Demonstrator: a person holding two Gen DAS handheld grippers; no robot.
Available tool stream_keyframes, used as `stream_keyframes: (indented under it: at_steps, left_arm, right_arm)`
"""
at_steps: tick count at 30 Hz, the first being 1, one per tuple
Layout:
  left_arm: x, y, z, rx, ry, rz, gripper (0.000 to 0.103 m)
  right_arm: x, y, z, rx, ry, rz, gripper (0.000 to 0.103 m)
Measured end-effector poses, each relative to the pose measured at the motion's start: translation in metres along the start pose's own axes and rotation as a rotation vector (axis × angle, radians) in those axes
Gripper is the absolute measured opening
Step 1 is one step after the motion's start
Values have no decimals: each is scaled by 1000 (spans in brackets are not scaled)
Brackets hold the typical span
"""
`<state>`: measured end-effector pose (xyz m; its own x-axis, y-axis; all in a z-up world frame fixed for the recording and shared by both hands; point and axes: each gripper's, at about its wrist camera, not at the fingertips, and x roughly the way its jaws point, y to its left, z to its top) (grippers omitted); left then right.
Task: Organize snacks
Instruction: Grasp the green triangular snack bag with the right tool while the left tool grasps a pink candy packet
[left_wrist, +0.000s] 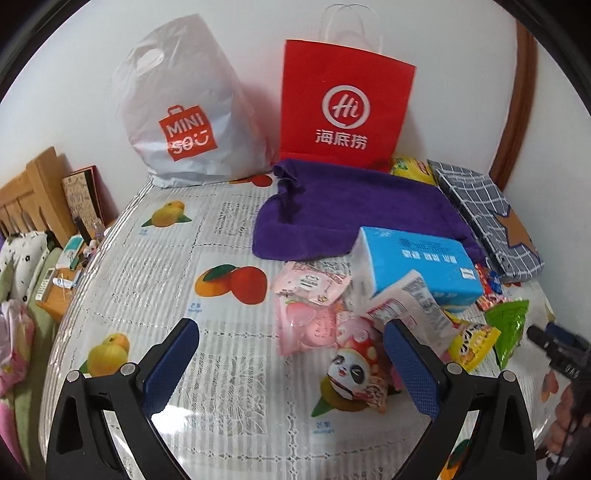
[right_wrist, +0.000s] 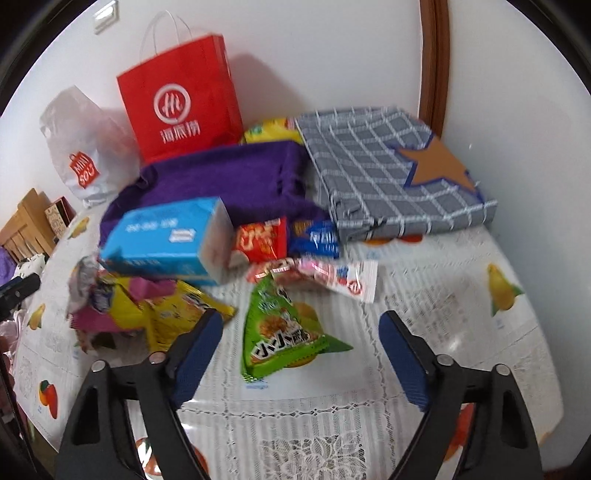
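A heap of snack packets lies on the fruit-print tablecloth (left_wrist: 155, 266). In the left wrist view my left gripper (left_wrist: 291, 339) stands open, its fingers on either side of a pink packet (left_wrist: 314, 321) and a red panda packet (left_wrist: 358, 373), pads clear of both. A blue tissue pack (left_wrist: 417, 262) lies just behind them. In the right wrist view my right gripper (right_wrist: 301, 332) is open over a green triangular snack bag (right_wrist: 280, 332), which lies between the fingers without touching the pads. Yellow packets (right_wrist: 170, 314) sit at its left, red (right_wrist: 262, 240) and blue (right_wrist: 317, 240) packets behind.
A purple cloth bin (left_wrist: 354, 206) and a grey checked box with a star (right_wrist: 391, 173) stand at the back. A red paper bag (left_wrist: 343, 103) and a white plastic bag (left_wrist: 184, 110) lean on the wall. A wooden bed frame (left_wrist: 33, 192) is at the left.
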<state>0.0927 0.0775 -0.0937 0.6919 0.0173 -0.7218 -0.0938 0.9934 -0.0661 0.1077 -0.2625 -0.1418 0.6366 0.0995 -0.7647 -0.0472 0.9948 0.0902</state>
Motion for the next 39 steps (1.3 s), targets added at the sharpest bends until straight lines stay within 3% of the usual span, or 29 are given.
stream_keyframes:
  at_steps: [3,7,10,12,20,26,30,34,39]
  left_arm:
    - [6,6,2,-13,16,-1,100]
    - [15,10,2,-19,46,7,100]
    - [21,12,2,-24,65,5,100]
    - [26,13,3,-28,73,5,100]
    - [56,19,3,-36,144,20,100]
    - [73,19,5,-24,164,5,100]
    - [88,16,3,-23,188,-25,98]
    - [101,14,2,-23,214,-60,94]
    - [106,11,3,0,208,-95,91]
  right_arm:
    - [14,5,-2,-14,16,47,82]
    - [36,12,0,-32,42,43,81]
    - [53,14,-2,-47,70,45,61]
    - [63,16,-5,-67,90,36,55]
    - [59,10,-17,-81,19,49,53]
    - [63,5,-16,-60,17,42,54]
    - [66,16,-16,-113,26,-12,55]
    - [66,10,-15,-89,25,31,56]
    - [67,19,-15,-126,25,-19,55]
